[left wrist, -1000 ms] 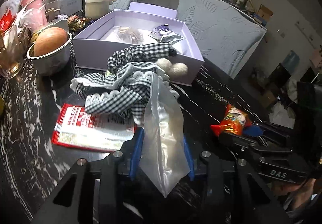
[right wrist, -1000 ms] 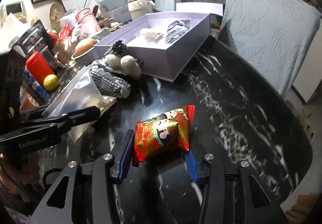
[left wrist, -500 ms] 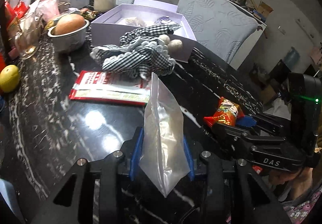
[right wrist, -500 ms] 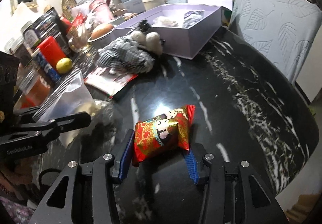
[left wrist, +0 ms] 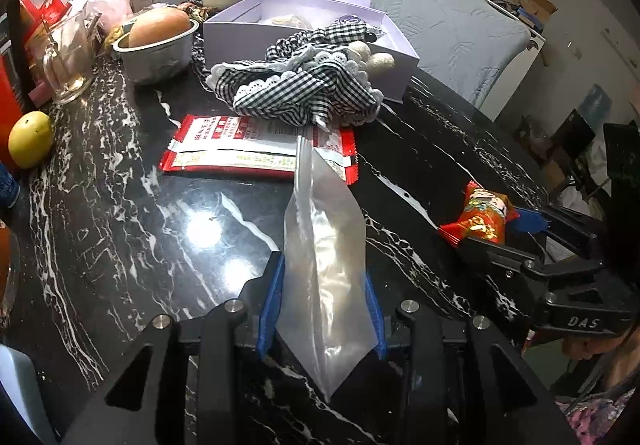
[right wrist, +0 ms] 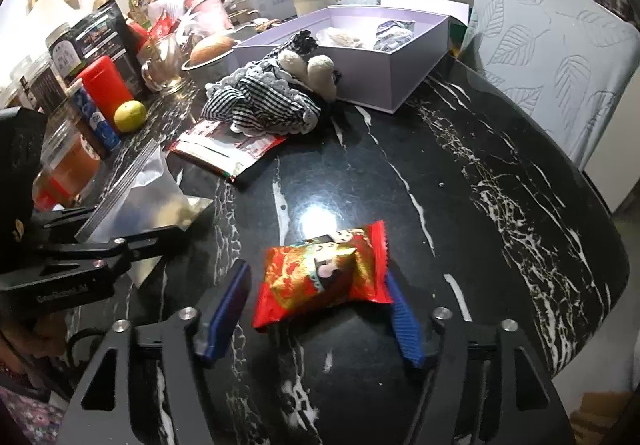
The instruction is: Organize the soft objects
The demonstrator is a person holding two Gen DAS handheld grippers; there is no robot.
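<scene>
Over the black marble table [right wrist: 500, 173], both grippers were loaded and held clear of the surface. Risks first. The clear zip bag [left wrist: 324, 277] was slick film pinched low down, its sealed strip standing free toward 12 o'clock; I judged it could slide out of the pads if swung fast, or fold over and shut its own mouth. The red snack packet [right wrist: 324, 273] was puffed and shiny, caught only across its middle, with both crimped ends loose; a hard squeeze might burst it, a light one let it twist free. If the packet was meant for the bag, the mouth looked closed, and neither tool had a finger spare to open it. Whether that was the plan could not be told.

Fingers. The left gripper [left wrist: 322, 309] stood narrowly parted, blue pads pressed on either side of the zip bag's lower half. The right gripper [right wrist: 316, 309] was about half spread; its right pad touched the packet's end, while the left pad seemed to sit slightly off the wrapper, so the grip looked loose.

Elsewhere, from the right wrist view: the checked frilled cloth bundle [right wrist: 264, 101] lay at 11 o'clock against the lilac gift box [right wrist: 384, 85], which already held two small wrapped items. A flat red-and-white sachet [right wrist: 224, 149] lay just below the cloth, partly under it.
</scene>
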